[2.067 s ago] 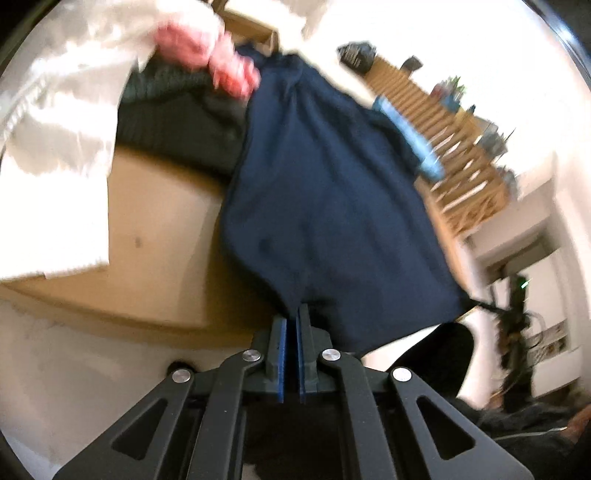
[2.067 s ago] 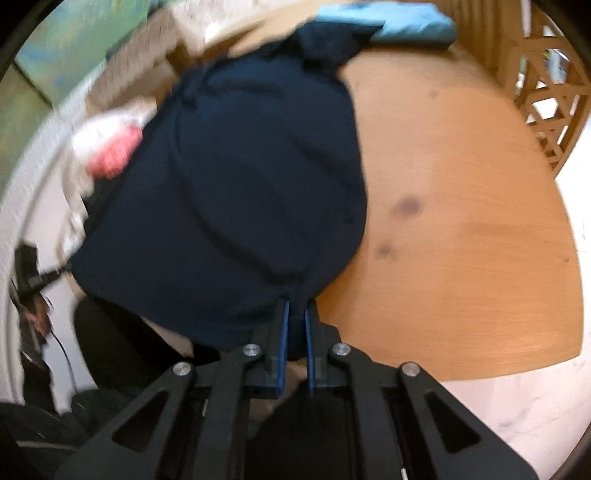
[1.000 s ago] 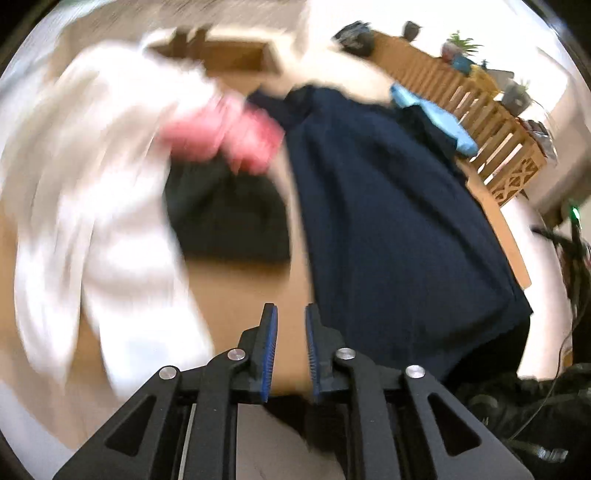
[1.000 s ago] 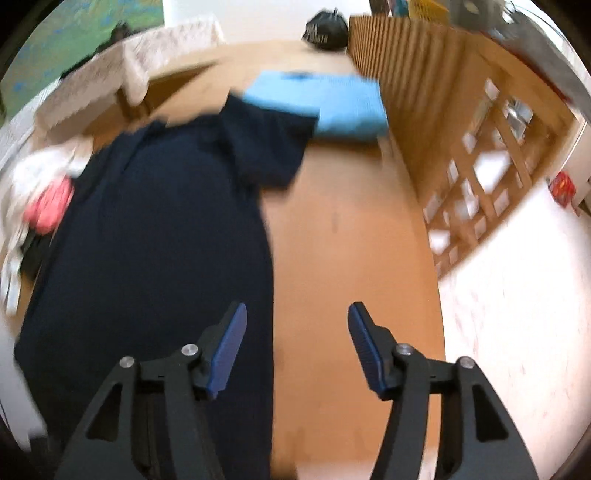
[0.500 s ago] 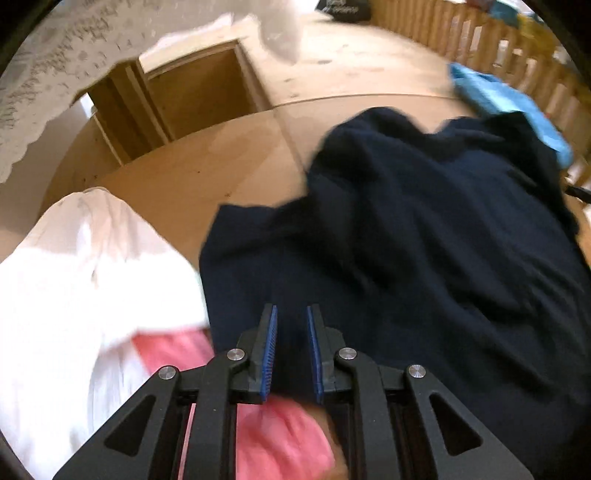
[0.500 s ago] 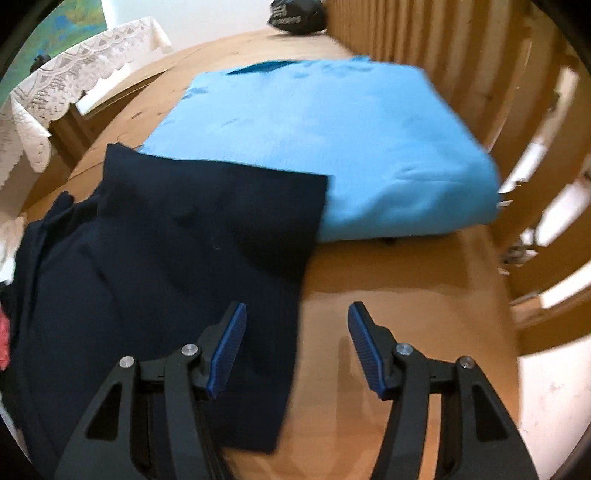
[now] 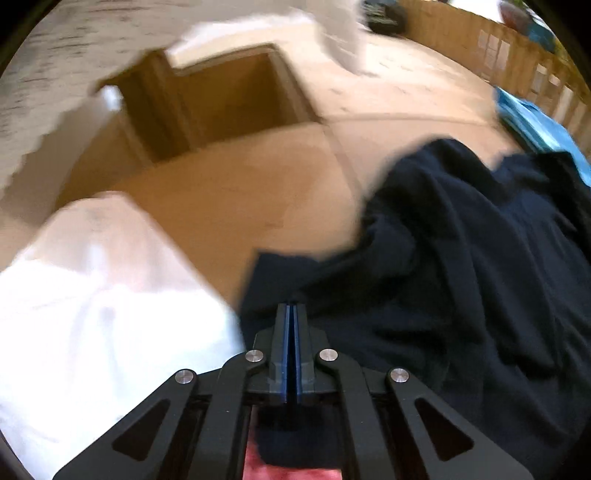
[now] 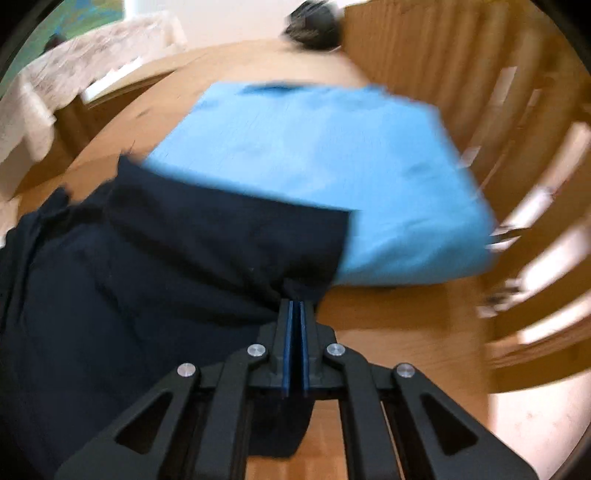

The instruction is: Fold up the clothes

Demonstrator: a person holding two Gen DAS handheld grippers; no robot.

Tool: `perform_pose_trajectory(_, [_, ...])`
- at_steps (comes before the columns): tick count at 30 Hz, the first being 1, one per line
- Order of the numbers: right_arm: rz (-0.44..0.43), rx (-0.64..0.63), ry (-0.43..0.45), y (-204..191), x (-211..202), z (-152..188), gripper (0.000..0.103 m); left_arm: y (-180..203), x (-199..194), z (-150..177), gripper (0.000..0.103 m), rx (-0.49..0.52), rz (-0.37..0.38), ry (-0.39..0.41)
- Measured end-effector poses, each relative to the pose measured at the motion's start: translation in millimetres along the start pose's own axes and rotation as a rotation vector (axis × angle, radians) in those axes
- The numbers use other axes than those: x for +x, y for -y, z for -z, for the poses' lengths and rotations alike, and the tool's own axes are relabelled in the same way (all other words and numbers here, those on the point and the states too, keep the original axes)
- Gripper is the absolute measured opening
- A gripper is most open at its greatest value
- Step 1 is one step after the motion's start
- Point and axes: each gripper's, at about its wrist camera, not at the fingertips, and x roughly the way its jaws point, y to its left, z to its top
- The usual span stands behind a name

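A navy T-shirt [image 7: 461,288] lies rumpled across the wooden table [image 7: 229,199]. My left gripper [image 7: 294,308] is shut on the shirt's left sleeve, with dark cloth bunched under its fingers. In the right wrist view the same navy T-shirt [image 8: 166,266] spreads to the left, and my right gripper [image 8: 295,305] is shut on its right sleeve near the hem corner. That sleeve rests against a folded light-blue garment [image 8: 325,177] lying just beyond it.
A white garment [image 7: 92,314] lies left of the left gripper, with pink cloth [image 7: 291,472] under the gripper body. A wooden slatted railing [image 8: 524,206] borders the table on the right. A lace-covered table [image 8: 74,62] stands at the far left, and a dark bag [image 8: 314,26] at the back.
Both grippers left the shirt's hem and moved up to its sleeves. The right jaws went from wide open to shut on the right sleeve; the left jaws shut on the left sleeve.
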Motion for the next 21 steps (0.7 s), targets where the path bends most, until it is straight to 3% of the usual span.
perform_pose_trajectory(3, [0.190, -0.009, -0.010, 12, 1, -3, 0.004, -24, 2, 6, 0.002, -0.027, -0.126, -0.034])
perform_pose_trajectory(6, [0.328, -0.021, -0.011, 13, 7, -7, 0.006, -44, 5, 11, 0.006, -0.049, -0.307, -0.051])
perform_pose_trajectory(9, [0.312, -0.006, 0.021, 11, 2, -18, 0.025, -57, -10, 14, 0.012, -0.122, -0.200, -0.013])
perform_pose_trajectory(11, [0.309, 0.018, 0.100, 12, -14, -21, 0.026, -41, -27, 7, 0.009, -0.095, -0.121, 0.039])
perform_pose_trajectory(12, [0.266, 0.013, 0.153, 5, -28, -23, 0.026, -31, -35, 3, 0.010, -0.075, -0.083, 0.065])
perform_pose_trajectory(15, [0.074, -0.093, 0.186, -37, -41, -39, 0.034, 26, -51, -15, 0.010, 0.052, 0.067, 0.122])
perform_pose_trajectory(16, [0.020, -0.132, 0.176, -54, -39, -45, 0.044, 47, -52, -19, 0.016, 0.103, 0.116, 0.128])
perform_pose_trajectory(17, [-0.034, -0.171, 0.165, -70, -37, -50, 0.047, 69, -49, -23, 0.017, 0.148, 0.160, 0.123])
perform_pose_trajectory(21, [-0.078, -0.351, 0.171, -132, -27, -70, 0.047, 134, -21, -43, 0.017, 0.254, 0.245, 0.072])
